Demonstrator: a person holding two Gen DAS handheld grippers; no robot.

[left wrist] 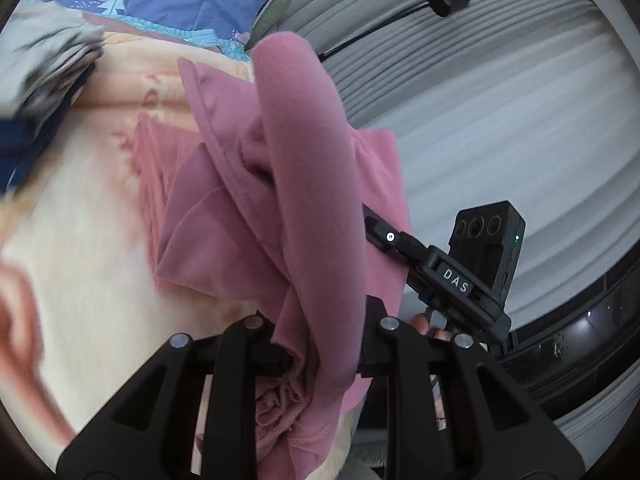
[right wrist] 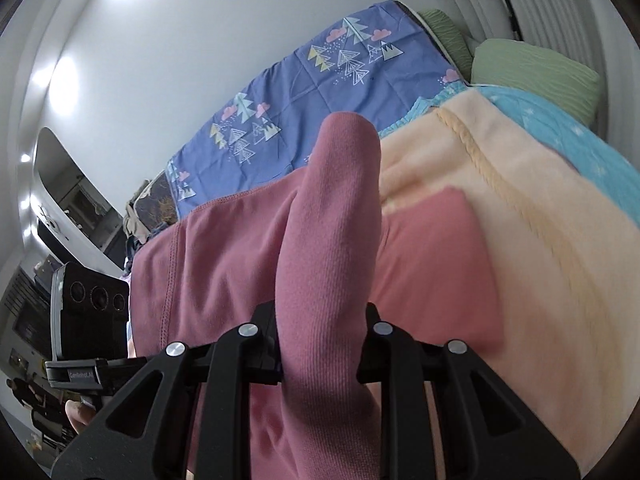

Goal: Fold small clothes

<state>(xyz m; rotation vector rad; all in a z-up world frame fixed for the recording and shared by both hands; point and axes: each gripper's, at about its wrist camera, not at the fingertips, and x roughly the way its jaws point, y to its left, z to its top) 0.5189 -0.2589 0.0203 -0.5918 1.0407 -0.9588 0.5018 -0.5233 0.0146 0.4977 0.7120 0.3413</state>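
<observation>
Your left gripper was clamped on a bunched fold of the pink garment, which rose through the middle of the frame above the cream blanket on the bed. Your right gripper pinched another fold of that garment at lower centre, with the blue patterned sheet behind it.

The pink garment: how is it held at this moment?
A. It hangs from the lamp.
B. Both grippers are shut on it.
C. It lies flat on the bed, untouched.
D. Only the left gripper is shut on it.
B: the pink garment is bunched between the jaws of the left gripper, and of the right gripper too.
</observation>
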